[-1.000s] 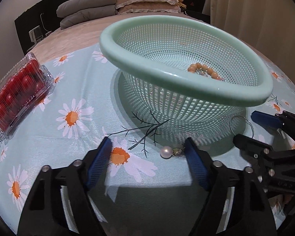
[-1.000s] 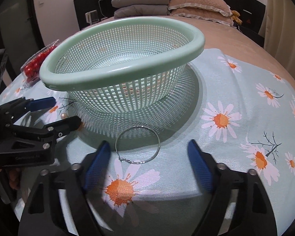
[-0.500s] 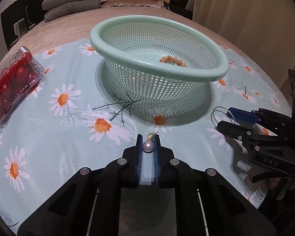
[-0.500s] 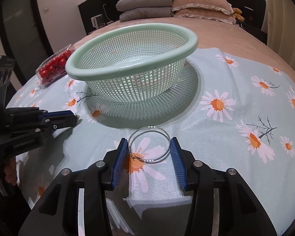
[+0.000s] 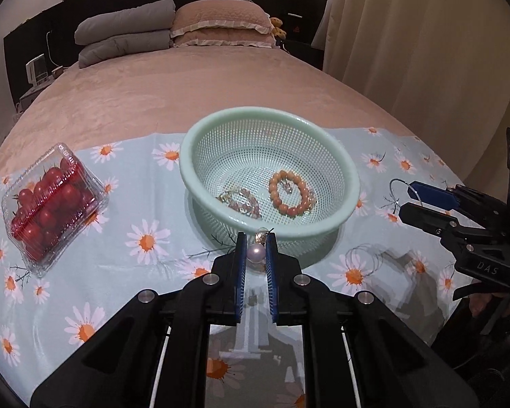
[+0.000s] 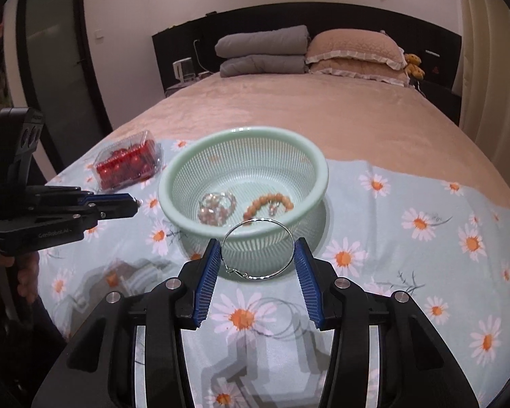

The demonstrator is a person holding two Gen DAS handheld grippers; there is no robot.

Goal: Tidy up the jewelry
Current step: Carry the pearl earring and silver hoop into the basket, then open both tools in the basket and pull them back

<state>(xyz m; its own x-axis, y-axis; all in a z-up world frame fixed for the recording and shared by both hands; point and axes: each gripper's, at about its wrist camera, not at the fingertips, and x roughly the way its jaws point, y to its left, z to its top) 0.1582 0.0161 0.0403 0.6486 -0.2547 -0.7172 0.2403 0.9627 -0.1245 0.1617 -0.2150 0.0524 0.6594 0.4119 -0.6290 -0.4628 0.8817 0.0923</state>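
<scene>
Glossy pearl earring [image 5: 256, 253]; thin shiny metal hoop [image 6: 257, 249]; smooth perforated plastic basket [image 5: 336, 156]; printed cloth [image 5: 146, 238]

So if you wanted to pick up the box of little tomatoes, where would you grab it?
Probably across the narrow width of the clear tomato box, coming down from above. It lies flat on the cloth with its lid shut, and its long sides are straight, so a gripper's fingers could press on both. The thin plastic looks likely to flex, so squeeze gently.

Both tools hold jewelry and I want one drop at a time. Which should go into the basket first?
Probably left: the left tool grips the pearl earring right at the basket rim; the right tool, pinching the hoop, appears farther back.
</scene>
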